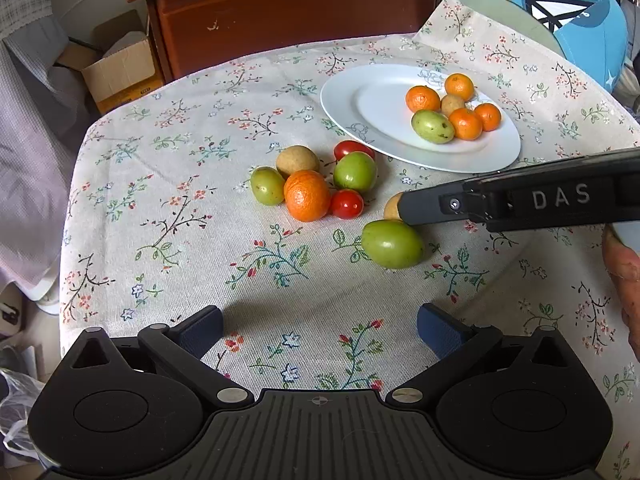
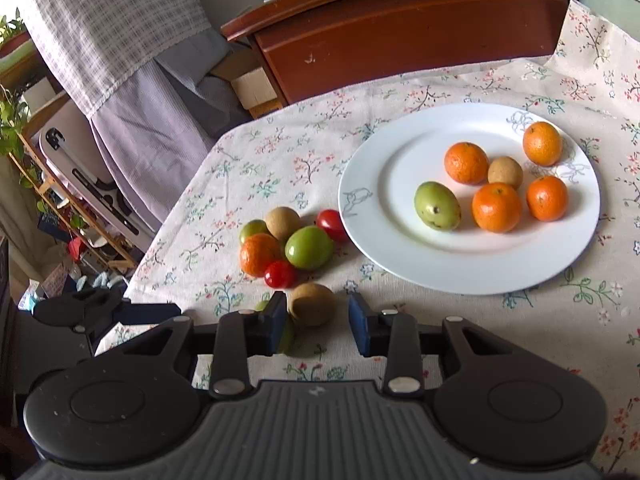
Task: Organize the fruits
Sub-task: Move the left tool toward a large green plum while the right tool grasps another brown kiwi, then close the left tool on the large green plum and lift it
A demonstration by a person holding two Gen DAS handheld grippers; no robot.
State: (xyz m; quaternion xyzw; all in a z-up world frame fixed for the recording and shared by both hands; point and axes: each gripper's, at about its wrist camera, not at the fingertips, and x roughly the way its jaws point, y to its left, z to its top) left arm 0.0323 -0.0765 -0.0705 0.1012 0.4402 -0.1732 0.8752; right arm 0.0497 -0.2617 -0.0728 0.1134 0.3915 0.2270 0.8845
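- The brown fruit [image 2: 311, 305] lies on the cloth [image 2: 280, 160] between the right gripper [image 2: 317, 322] fingers, just short of the plate [image 2: 372, 200].
- Those jaws stand part open with a gap each side of the fruit; the pads do not press on it yet, so nothing is held.
- A green fruit [image 1: 392, 243] sits touching the brown one, partly under the left finger [image 2: 276, 320]. Best to centre on the brown fruit alone and close gently, so the green one is not nudged or pinched.
- The left gripper [image 1: 320, 332] hangs wide open and empty above bare cloth, well short of the fruit.
- A cluster [image 1: 316, 184] of orange, green, brown and red fruit waits near the plate, which already carries six pieces.
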